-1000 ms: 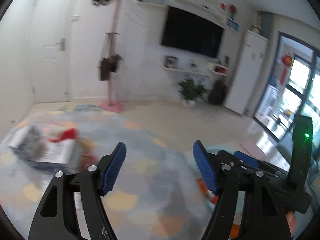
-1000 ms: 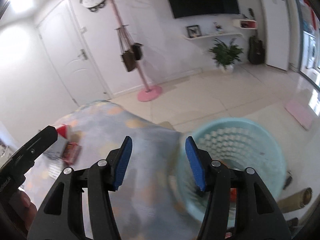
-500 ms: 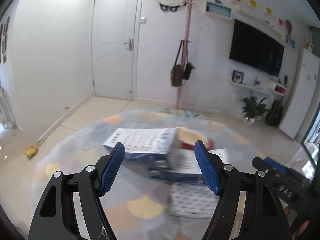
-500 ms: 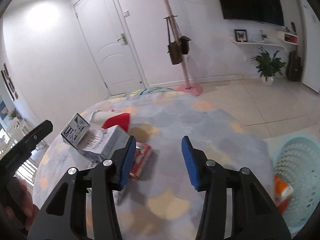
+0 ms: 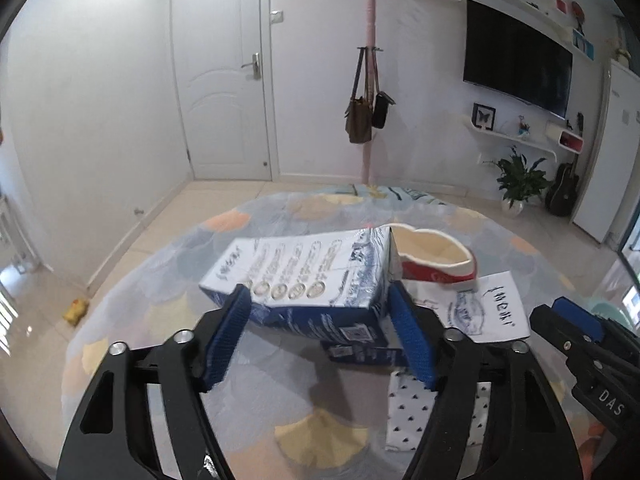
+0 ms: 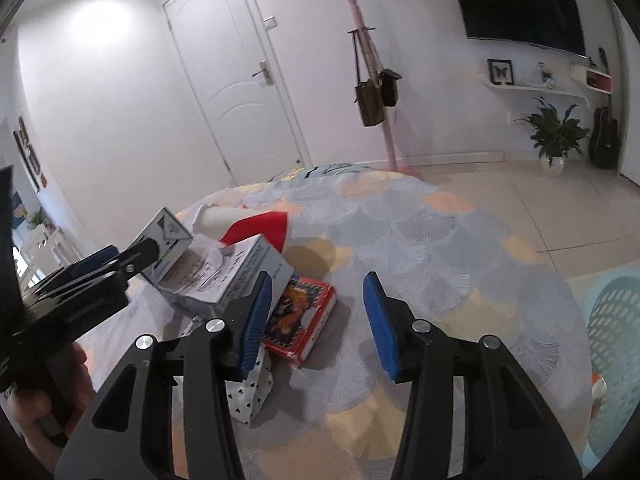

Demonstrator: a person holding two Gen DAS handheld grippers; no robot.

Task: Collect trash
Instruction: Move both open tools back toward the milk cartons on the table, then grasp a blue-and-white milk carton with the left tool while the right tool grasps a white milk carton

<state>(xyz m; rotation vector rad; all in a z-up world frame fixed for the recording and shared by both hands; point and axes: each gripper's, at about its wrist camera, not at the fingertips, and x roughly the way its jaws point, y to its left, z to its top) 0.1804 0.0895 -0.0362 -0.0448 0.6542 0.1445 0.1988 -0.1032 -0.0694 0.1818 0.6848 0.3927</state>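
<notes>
Both grippers are black plastic frames with silver screws and ribbed blue fingers (image 5: 410, 340); one body reads "DAS" in white.

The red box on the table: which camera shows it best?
The right wrist view: the red box lies in plain sight between the open right tongs, its printed top and one red side showing. In the left wrist view I cannot pick it out; the big blue carton fills the middle.

Both cameras turned away from the green basket (image 6: 616, 344) and came close to the trash on the table, so the left gripper (image 5: 320, 332) got right up to the big blue box (image 5: 304, 280) and the right gripper (image 6: 316, 316) reached the red box (image 6: 300, 320).
</notes>
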